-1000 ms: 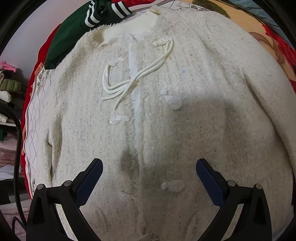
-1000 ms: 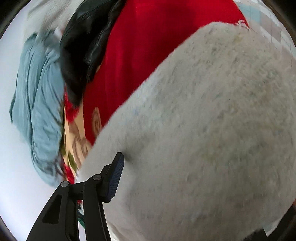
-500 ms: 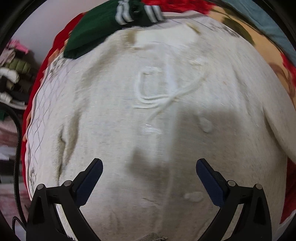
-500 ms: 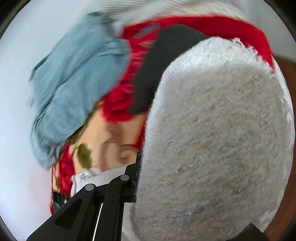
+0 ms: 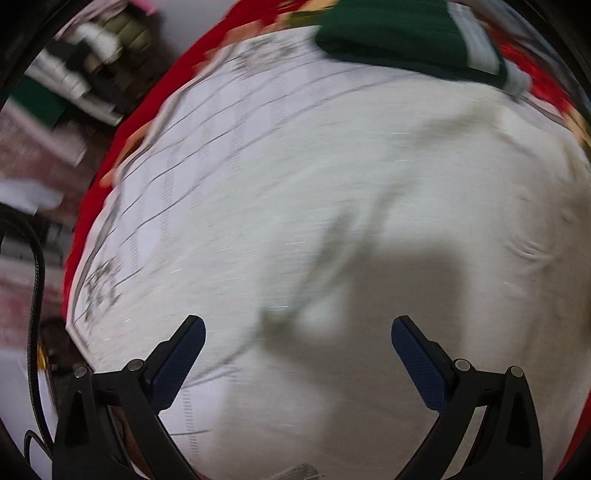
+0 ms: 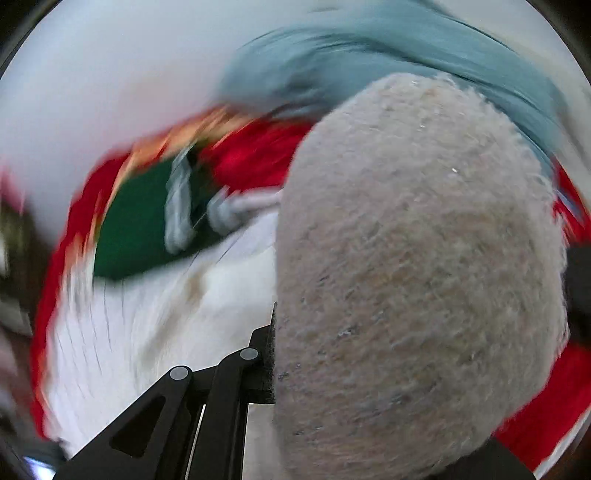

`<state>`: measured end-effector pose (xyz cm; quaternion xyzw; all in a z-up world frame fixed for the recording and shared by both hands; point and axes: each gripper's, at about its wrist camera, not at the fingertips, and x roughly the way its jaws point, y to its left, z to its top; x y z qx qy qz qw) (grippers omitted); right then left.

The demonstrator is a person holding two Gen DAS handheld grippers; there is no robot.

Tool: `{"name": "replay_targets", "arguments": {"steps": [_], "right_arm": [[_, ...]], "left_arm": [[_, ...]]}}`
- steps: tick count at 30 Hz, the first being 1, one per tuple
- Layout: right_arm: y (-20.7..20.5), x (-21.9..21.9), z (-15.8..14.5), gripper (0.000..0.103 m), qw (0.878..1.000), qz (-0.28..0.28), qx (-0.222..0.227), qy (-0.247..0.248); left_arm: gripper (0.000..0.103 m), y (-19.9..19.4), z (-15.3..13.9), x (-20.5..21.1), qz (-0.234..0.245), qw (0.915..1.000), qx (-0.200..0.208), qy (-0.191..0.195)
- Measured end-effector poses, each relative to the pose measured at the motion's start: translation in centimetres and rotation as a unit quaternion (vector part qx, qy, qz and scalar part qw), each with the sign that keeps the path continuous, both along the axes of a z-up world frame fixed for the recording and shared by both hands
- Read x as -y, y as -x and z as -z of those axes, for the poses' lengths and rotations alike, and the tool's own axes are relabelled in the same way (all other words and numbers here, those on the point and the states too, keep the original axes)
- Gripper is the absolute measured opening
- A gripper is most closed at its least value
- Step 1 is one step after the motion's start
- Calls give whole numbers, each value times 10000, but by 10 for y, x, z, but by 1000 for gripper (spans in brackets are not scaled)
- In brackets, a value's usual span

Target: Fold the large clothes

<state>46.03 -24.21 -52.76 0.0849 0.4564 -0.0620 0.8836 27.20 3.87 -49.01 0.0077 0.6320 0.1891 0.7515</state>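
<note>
A cream tweed jacket [image 5: 406,192] lies spread on the bed, blurred by motion in the left wrist view. My left gripper [image 5: 297,354] is open and empty, hovering over the jacket's left side near its sleeve edge. In the right wrist view my right gripper [image 6: 275,354] is shut on a sleeve of the jacket [image 6: 417,266], which is lifted and fills the right half of the view. Only the left finger [image 6: 264,354] shows; the other is hidden behind the sleeve.
A white grid-patterned sheet [image 5: 207,158] over a red blanket [image 5: 92,192] lies left of the jacket. A green garment with white stripes [image 5: 399,33] lies past the collar; it also shows in the right wrist view [image 6: 147,221]. A blue-grey garment [image 6: 406,48] lies beyond. Clutter [image 5: 81,66] stands at far left.
My left gripper has swung left across the jacket toward its left sleeve and the sheet. My right gripper has carried the held sleeve round toward the collar and the green garment.
</note>
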Motion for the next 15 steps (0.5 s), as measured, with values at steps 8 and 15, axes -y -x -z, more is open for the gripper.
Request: {"name": "replay_targets", "arguments": {"steps": [8,15], "right_arm": [[-3,-182,139,33,9552,-2042,-1835,1102],[47,-172,58,79,9677,-2296,-991,-305]], "left_arm": [[103,39,11,-103,-905,9956,-249,-70],[103,91,5,-161,-1557,9866,-443,193]]}}
